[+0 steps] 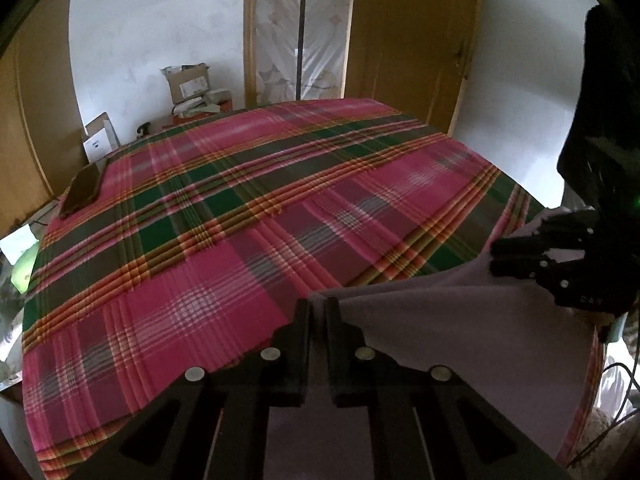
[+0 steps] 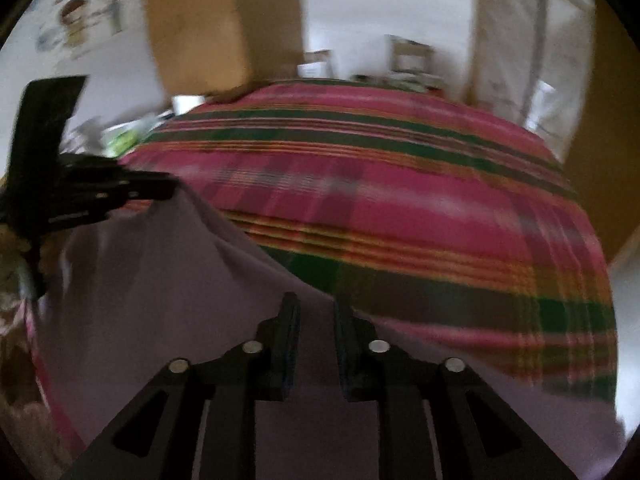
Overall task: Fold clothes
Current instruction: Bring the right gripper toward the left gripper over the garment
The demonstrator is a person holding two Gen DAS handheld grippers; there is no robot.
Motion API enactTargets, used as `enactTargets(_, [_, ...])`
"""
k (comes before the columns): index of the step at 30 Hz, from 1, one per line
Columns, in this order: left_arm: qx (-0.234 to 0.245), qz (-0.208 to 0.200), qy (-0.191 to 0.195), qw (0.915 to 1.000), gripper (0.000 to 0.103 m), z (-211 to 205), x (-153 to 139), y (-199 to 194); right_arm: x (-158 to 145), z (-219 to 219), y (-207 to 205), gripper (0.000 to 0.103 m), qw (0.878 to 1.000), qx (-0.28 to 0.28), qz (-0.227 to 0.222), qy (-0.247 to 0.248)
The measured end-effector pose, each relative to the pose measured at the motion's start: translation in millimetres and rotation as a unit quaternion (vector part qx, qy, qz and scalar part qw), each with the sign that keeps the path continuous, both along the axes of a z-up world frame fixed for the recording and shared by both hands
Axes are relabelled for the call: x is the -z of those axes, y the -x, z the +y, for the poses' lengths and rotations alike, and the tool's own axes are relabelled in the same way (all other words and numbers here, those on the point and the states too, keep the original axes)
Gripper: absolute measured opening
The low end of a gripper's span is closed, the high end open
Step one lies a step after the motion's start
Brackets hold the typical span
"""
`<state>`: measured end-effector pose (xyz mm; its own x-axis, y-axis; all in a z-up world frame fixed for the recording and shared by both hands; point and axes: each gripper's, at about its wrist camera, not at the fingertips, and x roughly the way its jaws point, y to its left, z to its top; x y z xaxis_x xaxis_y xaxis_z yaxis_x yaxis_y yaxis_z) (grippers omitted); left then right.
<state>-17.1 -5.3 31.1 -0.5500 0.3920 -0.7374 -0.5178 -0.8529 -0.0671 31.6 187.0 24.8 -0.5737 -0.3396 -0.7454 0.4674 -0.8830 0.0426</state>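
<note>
A pale lilac garment [image 1: 460,320] hangs stretched between my two grippers over the near edge of the plaid bed cover [image 1: 248,216]. My left gripper [image 1: 318,308] is shut on its top edge, with cloth pinched between the fingers. In the same view my right gripper [image 1: 496,258] shows at the right, shut on the garment's other corner. The right wrist view is blurred: the right gripper [image 2: 316,304] has the lilac garment [image 2: 168,280] running between its fingers, and the left gripper [image 2: 164,190] holds a raised peak of cloth at the left.
The pink, green and orange plaid bed cover [image 2: 400,184] fills the surface. A dark flat phone-like object [image 1: 82,192] lies at its far left corner. Cardboard boxes [image 1: 188,84] stand against the back wall, wooden wardrobe panels [image 1: 408,32] behind. Cables [image 1: 616,396] hang at right.
</note>
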Motion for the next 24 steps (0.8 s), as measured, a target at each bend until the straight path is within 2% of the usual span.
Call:
enactTargets(1, [0.0, -0.002, -0.002, 1.0, 0.007, -0.7, 0.3, 1.0, 1.3, -4.4, 2.6, 0.033, 1.0, -0.011, 0.001, -0.008])
enactTargets(2, [0.0, -0.003, -0.004, 1.0, 0.007, -1.3, 0.5, 1.9, 2.7, -8.8, 5.2, 0.035, 1.0, -0.022, 0.001, -0.015])
enactTargets(5, [0.002, -0.004, -0.008, 1.0, 0.007, -1.3, 1.1, 2.9, 8.1, -23.4, 12.7, 0.035, 0.998, -0.061, -0.004, -0.026])
enactTargets(9, [0.002, -0.011, -0.014, 0.9998, 0.007, -3.0, 3.3, 5.8, 13.3, -33.3, 18.5, 0.034, 0.996, -0.086, -0.008, -0.032])
enactTargets(10, [0.002, -0.013, -0.014, 0.9998, 0.007, -2.8, 4.1, 6.9, 13.6, -34.1, 18.7, 0.031, 0.995, -0.09, -0.009, -0.033])
enactTargets(11, [0.003, -0.015, -0.014, 0.9998, 0.007, -2.2, 4.8, 7.8, 13.0, -34.4, 18.1, 0.021, 0.995, -0.093, -0.007, -0.035])
enactTargets(13, [0.003, -0.018, -0.012, 0.9998, 0.007, -1.0, 6.4, 9.9, 11.9, -35.1, 16.9, 0.009, 0.994, -0.099, -0.003, -0.038])
enactTargets(16, [0.005, -0.021, -0.013, 0.9997, 0.007, -1.7, 7.9, 12.4, 9.8, -34.8, 17.0, 0.004, 0.995, -0.095, 0.003, -0.038])
enactTargets(24, [0.002, -0.024, -0.027, 0.9994, 0.007, -7.4, 4.8, 20.9, 2.8, -28.8, 24.2, 0.003, 0.999, -0.043, 0.012, -0.015])
